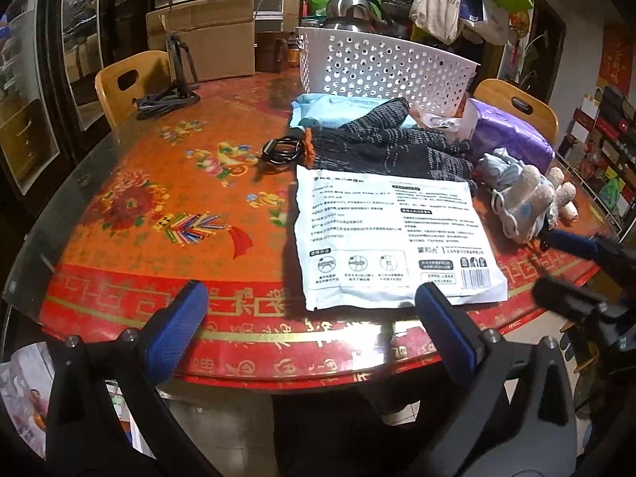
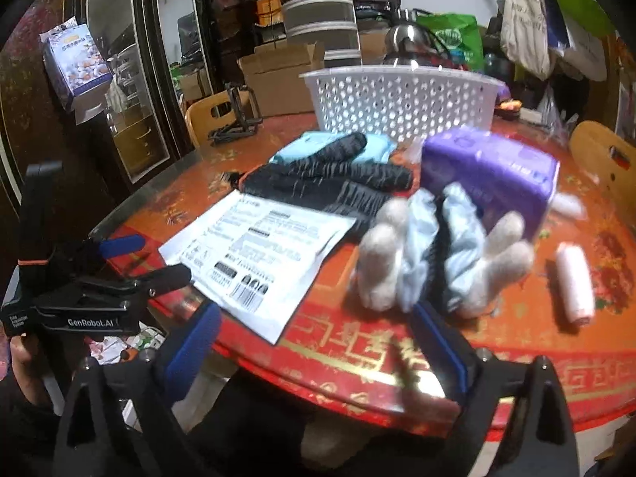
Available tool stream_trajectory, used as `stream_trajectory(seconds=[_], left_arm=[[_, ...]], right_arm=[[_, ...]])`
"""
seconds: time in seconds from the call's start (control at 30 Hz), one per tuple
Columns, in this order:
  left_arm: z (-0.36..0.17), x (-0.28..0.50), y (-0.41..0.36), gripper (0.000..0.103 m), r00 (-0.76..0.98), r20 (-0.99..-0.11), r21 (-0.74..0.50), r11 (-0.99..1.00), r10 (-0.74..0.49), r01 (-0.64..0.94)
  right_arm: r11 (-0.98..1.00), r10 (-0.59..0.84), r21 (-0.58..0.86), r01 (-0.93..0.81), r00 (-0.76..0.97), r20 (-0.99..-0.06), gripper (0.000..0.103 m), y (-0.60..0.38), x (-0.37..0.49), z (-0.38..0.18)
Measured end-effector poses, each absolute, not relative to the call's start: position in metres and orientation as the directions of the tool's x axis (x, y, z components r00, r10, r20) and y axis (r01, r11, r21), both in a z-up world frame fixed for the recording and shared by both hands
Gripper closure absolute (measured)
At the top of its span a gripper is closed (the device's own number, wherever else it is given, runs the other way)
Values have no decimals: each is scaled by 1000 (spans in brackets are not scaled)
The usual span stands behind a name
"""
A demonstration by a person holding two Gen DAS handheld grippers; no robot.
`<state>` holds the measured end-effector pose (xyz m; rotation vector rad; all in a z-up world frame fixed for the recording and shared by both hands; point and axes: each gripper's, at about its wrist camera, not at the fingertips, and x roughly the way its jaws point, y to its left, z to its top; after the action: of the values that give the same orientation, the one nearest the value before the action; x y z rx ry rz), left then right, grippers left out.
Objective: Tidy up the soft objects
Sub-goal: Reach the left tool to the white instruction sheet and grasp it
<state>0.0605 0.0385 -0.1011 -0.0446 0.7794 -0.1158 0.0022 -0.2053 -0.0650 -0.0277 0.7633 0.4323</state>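
On the table [image 1: 167, 198], both grippers gape beside a white pouch [image 1: 393, 238].

Each handheld tool was a black plastic frame that forked into two angled arms, with small silver screw heads set at the joints. The left gripper [image 1: 310, 318] carried long fingers faced with blue, finely textured pads [image 1: 175, 326]. The right gripper [image 2: 314, 342] matched it, with the same blue pads [image 2: 190, 349] on black arms. Seen from the right wrist camera, the left tool's body bore white lettering reading "GenRobot.AI", smaller white print beside that lettering, and a thin orange band above it on the upright black block.
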Motion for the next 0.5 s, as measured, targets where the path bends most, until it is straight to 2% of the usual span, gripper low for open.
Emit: stream_trajectory(seconds=[0.07, 0.23, 0.3, 0.43, 0.5], left_arm=[[-102, 61, 40, 0, 707, -695, -92, 992, -130, 92], [-106, 66, 40, 0, 709, -686, -115, 987, -160, 111], [-107, 69, 38, 5, 708, -685, -116, 985, -170, 125], [-109, 73, 30, 10, 708, -683, -100, 983, -181, 154], [-109, 73, 28, 15, 709, -676, -110, 979, -199, 170]], right_arm=[[907, 381, 147, -394, 621, -685, 19, -202, 4, -73], [895, 400, 149, -420, 609, -685, 22, -187, 5, -79], [891, 405, 145, -431, 607, -684, 30, -183, 7, -81], [891, 391, 115, -440, 612, -688, 40, -173, 15, -85], [889, 391, 108, -444, 616, -684, 49, -170, 18, -86]])
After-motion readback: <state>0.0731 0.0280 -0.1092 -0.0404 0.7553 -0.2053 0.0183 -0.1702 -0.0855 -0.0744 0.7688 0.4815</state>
